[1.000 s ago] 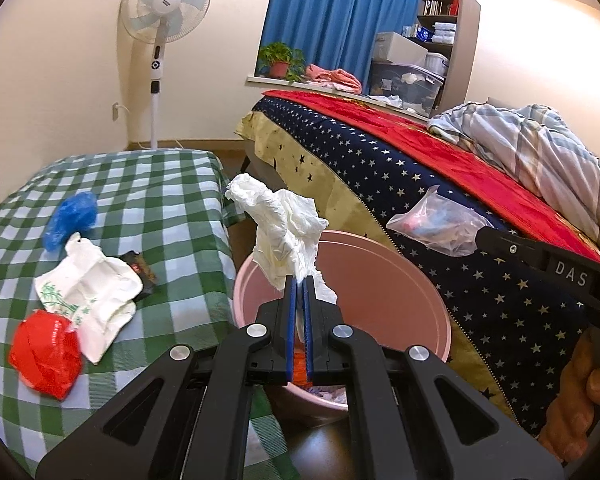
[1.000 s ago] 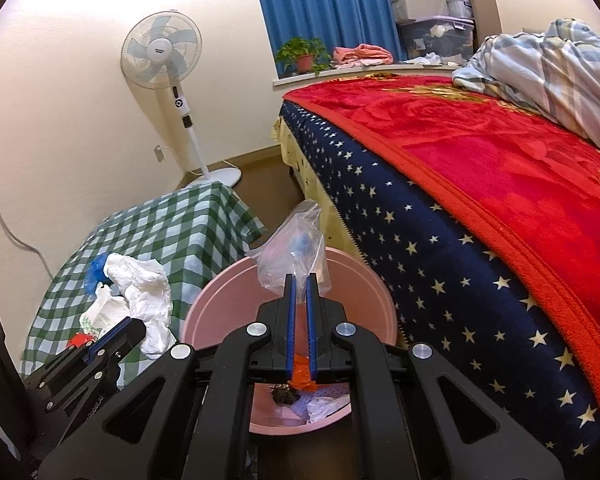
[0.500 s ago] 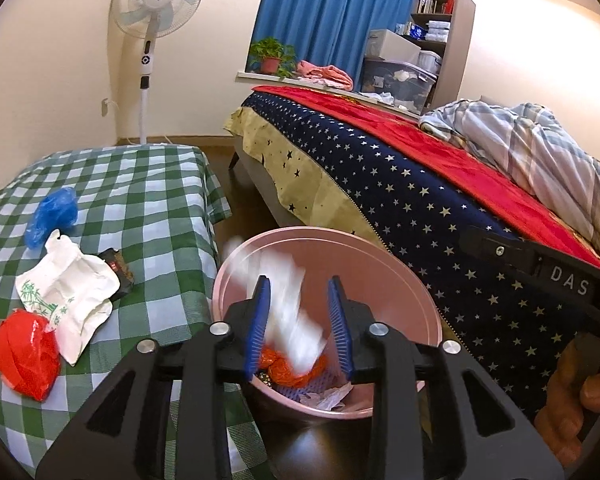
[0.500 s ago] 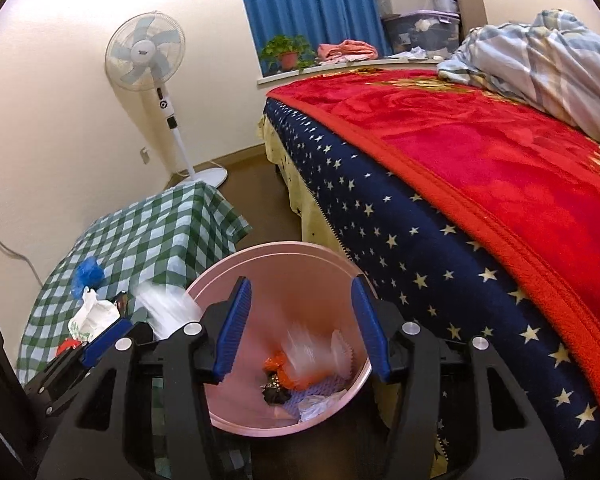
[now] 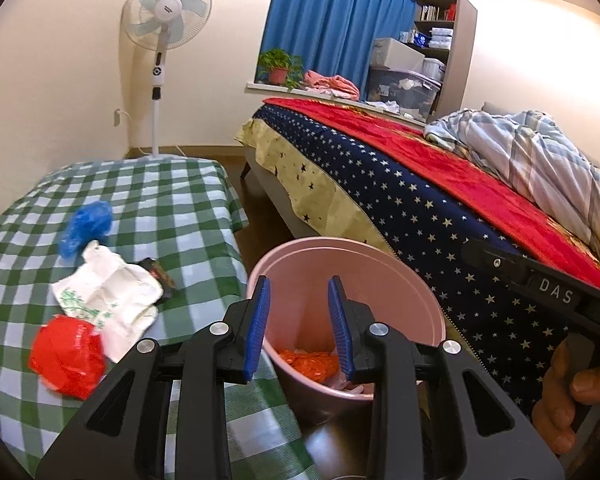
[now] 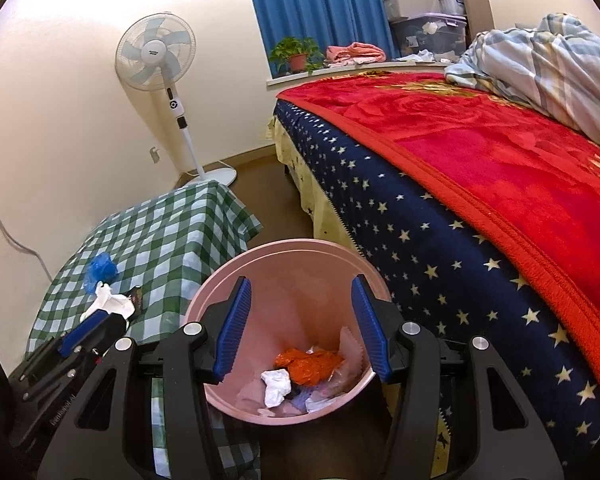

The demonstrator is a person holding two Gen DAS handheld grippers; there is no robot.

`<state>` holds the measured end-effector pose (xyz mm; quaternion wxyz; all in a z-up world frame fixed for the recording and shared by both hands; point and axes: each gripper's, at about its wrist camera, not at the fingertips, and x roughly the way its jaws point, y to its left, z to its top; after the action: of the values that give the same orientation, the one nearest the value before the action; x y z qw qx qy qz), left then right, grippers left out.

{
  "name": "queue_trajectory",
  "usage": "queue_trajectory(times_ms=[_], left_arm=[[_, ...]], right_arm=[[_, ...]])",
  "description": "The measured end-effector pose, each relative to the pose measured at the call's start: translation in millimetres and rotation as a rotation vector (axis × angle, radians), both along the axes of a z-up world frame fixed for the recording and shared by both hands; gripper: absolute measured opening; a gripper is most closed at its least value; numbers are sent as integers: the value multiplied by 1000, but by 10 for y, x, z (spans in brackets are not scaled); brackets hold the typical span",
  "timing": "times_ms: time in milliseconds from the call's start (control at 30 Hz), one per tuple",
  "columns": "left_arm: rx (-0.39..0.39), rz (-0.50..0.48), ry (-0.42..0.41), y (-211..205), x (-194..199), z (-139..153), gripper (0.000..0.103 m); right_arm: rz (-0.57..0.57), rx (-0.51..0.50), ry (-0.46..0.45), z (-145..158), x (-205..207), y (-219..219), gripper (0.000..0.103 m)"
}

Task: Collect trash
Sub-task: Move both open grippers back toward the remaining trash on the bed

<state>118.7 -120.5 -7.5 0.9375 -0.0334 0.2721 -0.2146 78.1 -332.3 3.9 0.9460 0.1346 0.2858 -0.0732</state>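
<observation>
Hovering over pink bin [image 6: 216, 280], both grippers spread wide, gripping nothing.
Sitting left of left gripper [image 5: 299, 322] on checked table [image 5: 172, 196]: four pieces – red [image 5: 66, 356], white [image 5: 108, 300], blue [image 5: 86, 224], dark wrapper [image 5: 159, 276]. Right gripper [image 6: 302, 322] facing binned trash [image 6: 306, 368]; bed edge [image 6: 420, 248] crowding right.

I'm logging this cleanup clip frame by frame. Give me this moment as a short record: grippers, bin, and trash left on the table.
left gripper: open, empty, over the bin
right gripper: open, empty, over the bin
pink bin: on the floor between table and bed, holds orange, white and other scraps
checkered table: blue bag, white bag, red bag, dark wrapper
</observation>
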Motion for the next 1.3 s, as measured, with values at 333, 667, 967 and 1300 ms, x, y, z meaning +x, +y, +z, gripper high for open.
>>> queue_trajectory(times_ms=[333, 667, 967, 1300], left_arm=[[1, 58, -17, 449, -121, 84, 30], [-4, 151, -14, 1015, -154, 76, 30], [-15, 241, 5, 1438, -139, -3, 30], [-3, 298, 14, 1637, -6, -107, 30]], right_arm=[[60, -1, -29, 129, -31, 394, 52], [134, 3, -38, 162, 69, 839, 51], [209, 19, -27, 69, 253, 1213, 44], [261, 54, -7, -82, 541, 1478, 39]])
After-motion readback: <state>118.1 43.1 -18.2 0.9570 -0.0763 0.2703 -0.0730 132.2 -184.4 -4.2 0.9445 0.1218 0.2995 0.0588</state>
